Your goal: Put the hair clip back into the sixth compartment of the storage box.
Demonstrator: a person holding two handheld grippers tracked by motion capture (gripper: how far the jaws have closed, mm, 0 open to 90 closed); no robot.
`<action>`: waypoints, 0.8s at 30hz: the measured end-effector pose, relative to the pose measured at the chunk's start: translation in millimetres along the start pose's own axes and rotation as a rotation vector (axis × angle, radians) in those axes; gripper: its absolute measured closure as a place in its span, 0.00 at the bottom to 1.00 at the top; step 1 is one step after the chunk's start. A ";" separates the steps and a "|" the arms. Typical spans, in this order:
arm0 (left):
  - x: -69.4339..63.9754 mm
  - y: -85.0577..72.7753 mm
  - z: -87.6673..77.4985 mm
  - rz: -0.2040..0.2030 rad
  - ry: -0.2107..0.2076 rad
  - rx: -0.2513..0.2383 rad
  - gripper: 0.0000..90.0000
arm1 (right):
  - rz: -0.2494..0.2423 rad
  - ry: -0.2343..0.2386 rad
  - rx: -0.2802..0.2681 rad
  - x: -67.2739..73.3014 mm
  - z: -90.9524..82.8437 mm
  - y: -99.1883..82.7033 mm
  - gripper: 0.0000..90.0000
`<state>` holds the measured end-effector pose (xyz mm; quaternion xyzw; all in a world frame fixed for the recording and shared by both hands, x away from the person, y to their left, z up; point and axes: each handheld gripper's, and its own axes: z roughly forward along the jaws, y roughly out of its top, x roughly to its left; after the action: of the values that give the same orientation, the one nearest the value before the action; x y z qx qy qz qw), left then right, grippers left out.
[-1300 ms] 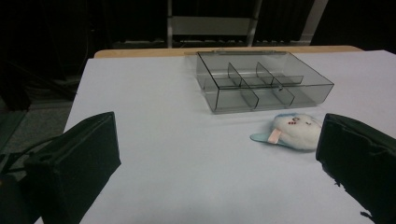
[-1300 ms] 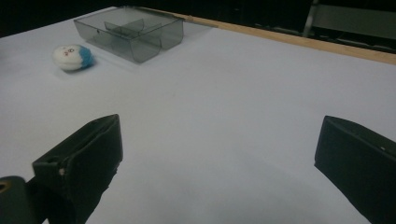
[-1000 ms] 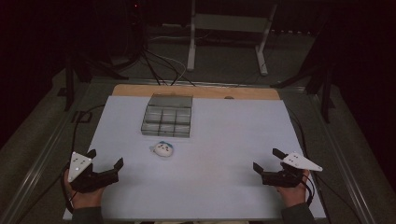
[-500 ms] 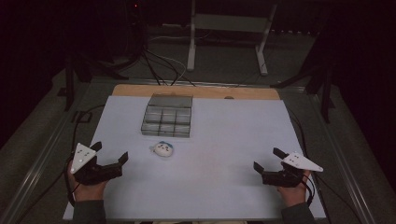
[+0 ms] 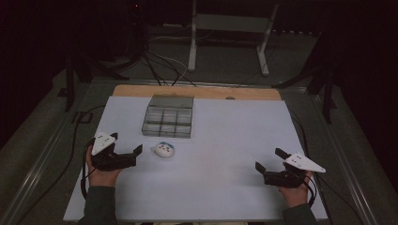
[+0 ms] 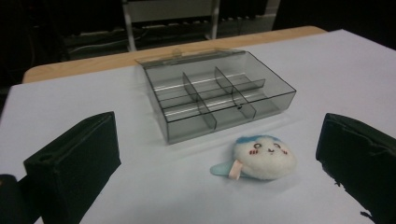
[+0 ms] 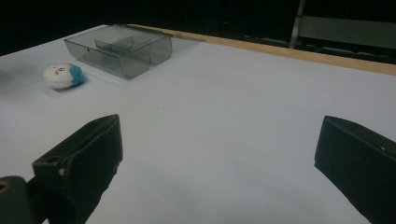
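White, matte sheeting covers the table [image 5: 225,140], with a strip of bare wood along its far edge. At far centre-left stands a smoke-tinted clear plastic box [image 5: 168,122], rectangular and split by thin partitions into small compartments. Just in front of it, apart from its wall, lies a small rounded plush toy [image 5: 163,149], fuzzy white with a blue cap and a stitched face. Left gripper [image 5: 127,155], jaws spread wide, sits just beside the toy without touching. Right gripper [image 5: 269,165], likewise spread and holding nothing, rests well apart at the near right.
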<state>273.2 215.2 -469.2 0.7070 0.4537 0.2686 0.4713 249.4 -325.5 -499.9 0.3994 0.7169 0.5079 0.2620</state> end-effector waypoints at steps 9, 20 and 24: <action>-1.7 5.6 24.1 0.006 -0.034 0.030 0.01 | 0.006 0.001 -0.003 -0.1 -0.7 0.3 0.01; -4.8 4.9 45.1 0.000 -0.055 0.079 0.01 | 0.011 0.001 -0.001 -0.8 -0.1 0.2 0.01; -8.6 3.9 53.3 0.003 -0.070 0.100 0.01 | 0.011 0.002 -0.001 -0.6 0.0 0.1 0.01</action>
<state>313.9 184.4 -487.1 0.7394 0.4487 0.2212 0.4506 249.8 -326.0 -499.7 0.4027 0.7145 0.5102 0.2588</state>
